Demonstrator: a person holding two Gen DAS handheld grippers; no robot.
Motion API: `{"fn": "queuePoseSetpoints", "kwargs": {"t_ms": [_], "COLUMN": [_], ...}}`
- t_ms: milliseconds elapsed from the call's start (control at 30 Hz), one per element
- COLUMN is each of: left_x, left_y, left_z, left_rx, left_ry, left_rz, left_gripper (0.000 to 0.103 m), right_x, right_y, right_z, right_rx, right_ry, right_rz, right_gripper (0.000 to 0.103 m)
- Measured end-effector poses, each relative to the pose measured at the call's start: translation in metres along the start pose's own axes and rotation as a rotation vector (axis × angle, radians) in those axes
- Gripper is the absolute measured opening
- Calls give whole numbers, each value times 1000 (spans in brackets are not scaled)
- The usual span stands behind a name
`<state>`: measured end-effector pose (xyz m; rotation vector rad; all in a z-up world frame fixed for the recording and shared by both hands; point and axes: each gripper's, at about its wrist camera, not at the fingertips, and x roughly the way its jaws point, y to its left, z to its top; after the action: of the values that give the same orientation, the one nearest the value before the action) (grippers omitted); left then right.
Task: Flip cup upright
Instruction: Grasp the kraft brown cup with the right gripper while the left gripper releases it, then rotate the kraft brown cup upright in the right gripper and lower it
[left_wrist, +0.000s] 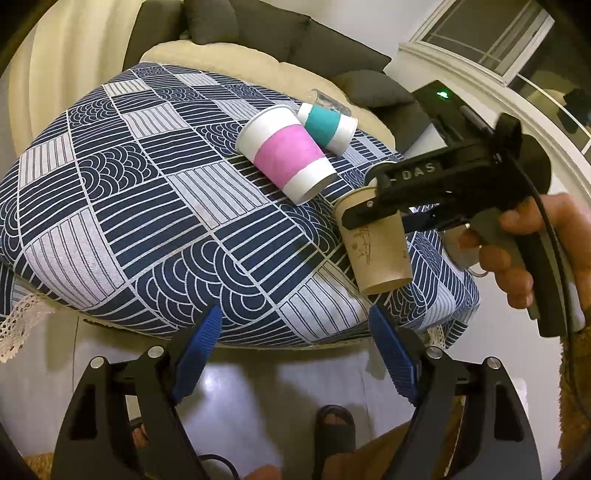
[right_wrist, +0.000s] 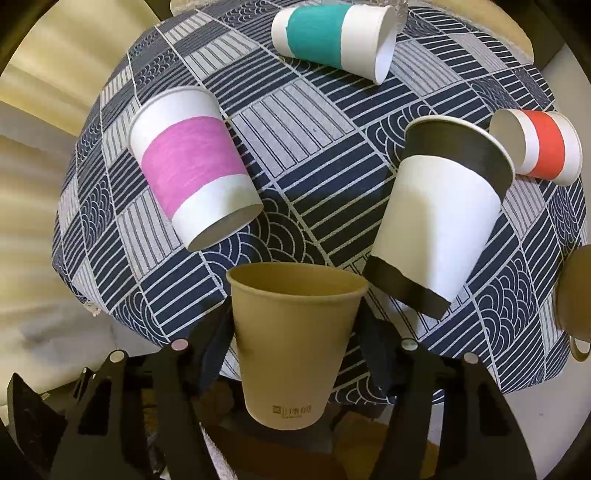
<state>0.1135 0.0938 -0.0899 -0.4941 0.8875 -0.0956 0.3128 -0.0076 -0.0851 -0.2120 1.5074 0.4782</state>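
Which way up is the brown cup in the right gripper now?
Mouth up. The brown cup shows its open rim on top and narrow base below, clamped between the right gripper fingers, off the tablecloth.

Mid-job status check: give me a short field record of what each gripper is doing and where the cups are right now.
right gripper: shut on the brown cup, held above the table edge
brown cup orientation: mouth faces away from the right wrist camera, base toward it
left gripper: open, holding nothing, off the near edge of the table
pink-band cup: lying on its side on the patterned tablecloth
teal-band cup: on its side
black-band cup: on its side
red-band cup: on its side
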Motion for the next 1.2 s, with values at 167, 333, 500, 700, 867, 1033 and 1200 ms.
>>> {"fn": "queuePoseSetpoints", "kwargs": {"t_ms": [167, 333, 500, 700, 867, 1033, 1200], "left_x": [-1, -6, -15, -23, -24, -20, -13], "left_y": [2, 7, 15, 25, 28, 29, 26], "left_z": [-1, 1, 4, 9, 12, 15, 15], "left_rx": [-3, -33, -71, -121, -128, -127, -114], "left_ry": [-5, -27, -65, -115, -130, -143, -137], "left_rz": [6, 11, 22, 39, 54, 73, 92], "left_gripper": [80, 80, 80, 80, 80, 80, 80], "right_x": [-22, -54, -64, -48, -28, -9, 5], "right_y": [-3, 6, 14, 8, 13, 9, 6], "right_z": [-20, -51, -96, -139, -156, -159, -160], "right_rx": [-20, -101, -218, -255, -271, -199, -169], "right_ry": [-87, -341, -686, -1011, -1144, -1232, -1245], "right_rz": [47, 89, 109, 74, -27, -152, -188], "right_gripper": [62, 62, 62, 62, 62, 62, 62]}}
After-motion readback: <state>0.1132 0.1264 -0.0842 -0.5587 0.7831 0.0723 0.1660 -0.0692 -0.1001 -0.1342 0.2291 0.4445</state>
